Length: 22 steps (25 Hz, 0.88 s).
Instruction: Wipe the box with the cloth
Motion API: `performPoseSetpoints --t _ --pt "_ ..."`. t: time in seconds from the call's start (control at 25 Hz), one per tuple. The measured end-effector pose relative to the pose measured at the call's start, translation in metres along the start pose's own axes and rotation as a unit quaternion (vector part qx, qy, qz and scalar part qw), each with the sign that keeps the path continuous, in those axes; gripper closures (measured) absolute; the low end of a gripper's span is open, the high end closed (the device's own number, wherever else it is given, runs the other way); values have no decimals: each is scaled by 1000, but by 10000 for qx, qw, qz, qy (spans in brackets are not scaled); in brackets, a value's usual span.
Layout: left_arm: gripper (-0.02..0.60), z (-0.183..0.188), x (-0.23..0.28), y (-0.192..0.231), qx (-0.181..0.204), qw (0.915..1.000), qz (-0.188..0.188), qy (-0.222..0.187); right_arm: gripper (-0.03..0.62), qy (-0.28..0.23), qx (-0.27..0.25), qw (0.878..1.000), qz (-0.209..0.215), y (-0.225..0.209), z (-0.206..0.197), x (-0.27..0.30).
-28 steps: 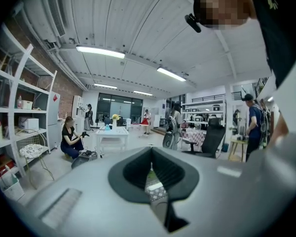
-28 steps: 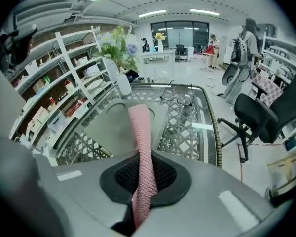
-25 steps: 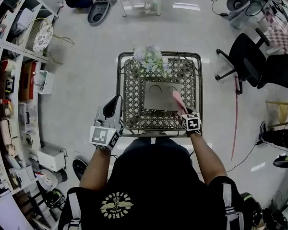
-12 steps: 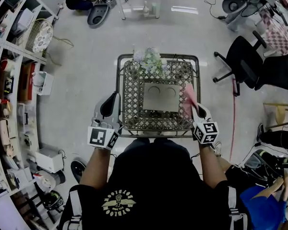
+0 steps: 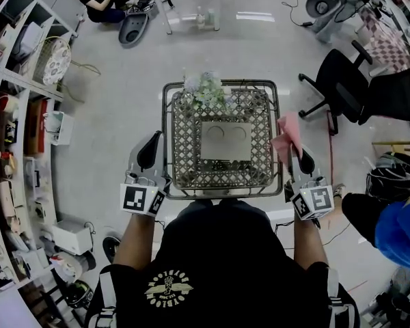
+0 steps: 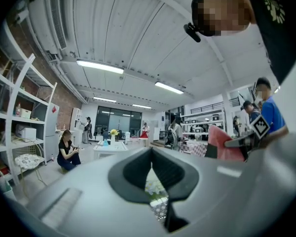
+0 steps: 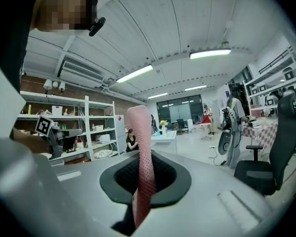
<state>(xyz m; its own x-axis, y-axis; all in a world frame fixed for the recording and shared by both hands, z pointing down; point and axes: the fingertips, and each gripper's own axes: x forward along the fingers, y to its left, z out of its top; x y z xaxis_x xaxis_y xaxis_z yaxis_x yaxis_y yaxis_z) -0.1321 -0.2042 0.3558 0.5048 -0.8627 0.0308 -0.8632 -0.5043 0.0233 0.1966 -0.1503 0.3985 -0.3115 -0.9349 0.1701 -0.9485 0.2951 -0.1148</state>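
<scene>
My right gripper (image 5: 295,153) is clamped on the pink cloth (image 5: 287,134), which stands up from its jaws. The grey box (image 5: 225,141) lies to its left on the lattice table (image 5: 184,130), apart from the cloth. My left gripper (image 5: 150,151), across the table, has its jaws together on nothing.

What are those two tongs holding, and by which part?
The right tongs pinch the pink cloth by its lower edge; the left tongs hold nothing.
</scene>
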Motion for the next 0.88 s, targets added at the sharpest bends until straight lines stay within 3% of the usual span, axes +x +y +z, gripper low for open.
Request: performPoseSetpoints --t 0.88 --pt "581 12 3 -10 161 9998 -34 -58 577 -193 159 9997 10 -6 18 -5"
